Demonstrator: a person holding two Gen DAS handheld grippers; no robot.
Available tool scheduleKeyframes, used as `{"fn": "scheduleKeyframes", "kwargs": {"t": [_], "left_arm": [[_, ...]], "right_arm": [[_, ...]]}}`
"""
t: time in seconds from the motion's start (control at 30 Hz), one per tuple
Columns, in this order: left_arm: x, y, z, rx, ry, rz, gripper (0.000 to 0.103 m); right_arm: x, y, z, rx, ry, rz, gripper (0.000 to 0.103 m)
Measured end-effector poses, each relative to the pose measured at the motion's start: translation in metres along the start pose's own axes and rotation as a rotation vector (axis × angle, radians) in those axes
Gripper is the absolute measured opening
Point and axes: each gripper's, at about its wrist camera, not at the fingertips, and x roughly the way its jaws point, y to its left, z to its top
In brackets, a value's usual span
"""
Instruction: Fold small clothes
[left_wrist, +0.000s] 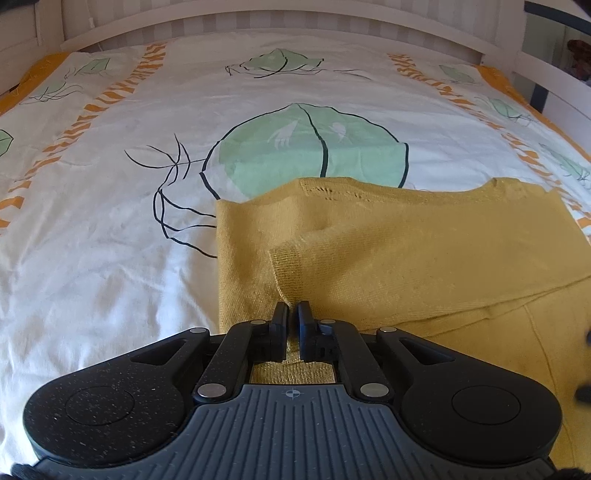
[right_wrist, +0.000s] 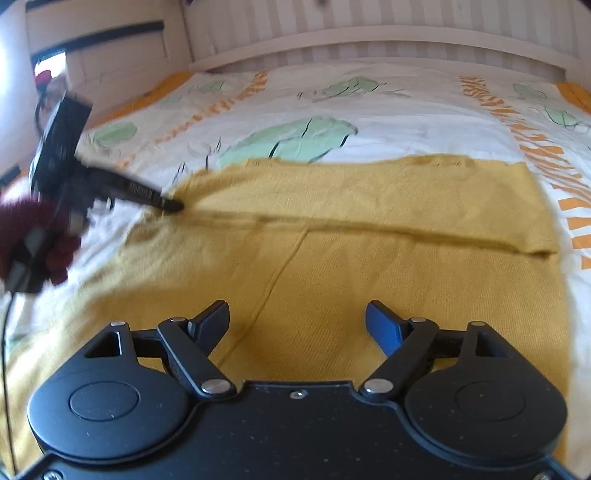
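While the leaf-print bedspread (left_wrist: 110, 229) fills both views, the mustard knit garment (right_wrist: 332, 295) lies spread on it, partly folded, with a crease line running across its width. At its left side the left gripper (left_wrist: 293, 309) is clamped on a folded-over flap of the knit, apparently mid-fold, while the right gripper (right_wrist: 295, 317) hangs just above the cloth with jaws wide apart, holding nothing. Next, the pinched flap likely needs laying flat and square before release.
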Motion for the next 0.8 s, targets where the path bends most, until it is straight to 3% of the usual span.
{"fn": "scheduleKeyframes", "kwargs": {"t": [0.2, 0.33, 0.43, 0.5, 0.67, 0.8], "left_arm": [[0.001, 0.001, 0.000, -0.012, -0.001, -0.009, 0.007], [0.003, 0.003, 0.002, -0.017, 0.003, -0.026, 0.007], [0.005, 0.009, 0.007, -0.065, 0.010, -0.092, 0.012], [0.007, 0.013, 0.012, -0.096, 0.012, -0.134, 0.035], [0.014, 0.015, 0.027, -0.148, -0.006, -0.184, 0.038], [0.028, 0.016, 0.035, -0.189, 0.015, -0.180, 0.041]], "right_arm": [[0.011, -0.042, 0.042, 0.053, -0.093, -0.143, 0.083], [0.035, -0.064, 0.049, 0.072, -0.050, -0.208, 0.083], [0.049, -0.073, 0.036, 0.079, 0.001, -0.227, 0.084], [0.049, -0.073, 0.028, 0.079, -0.028, -0.227, 0.086], [0.045, -0.075, 0.027, 0.085, -0.030, -0.229, 0.088], [0.046, -0.078, 0.027, 0.099, -0.030, -0.229, 0.090]]}}
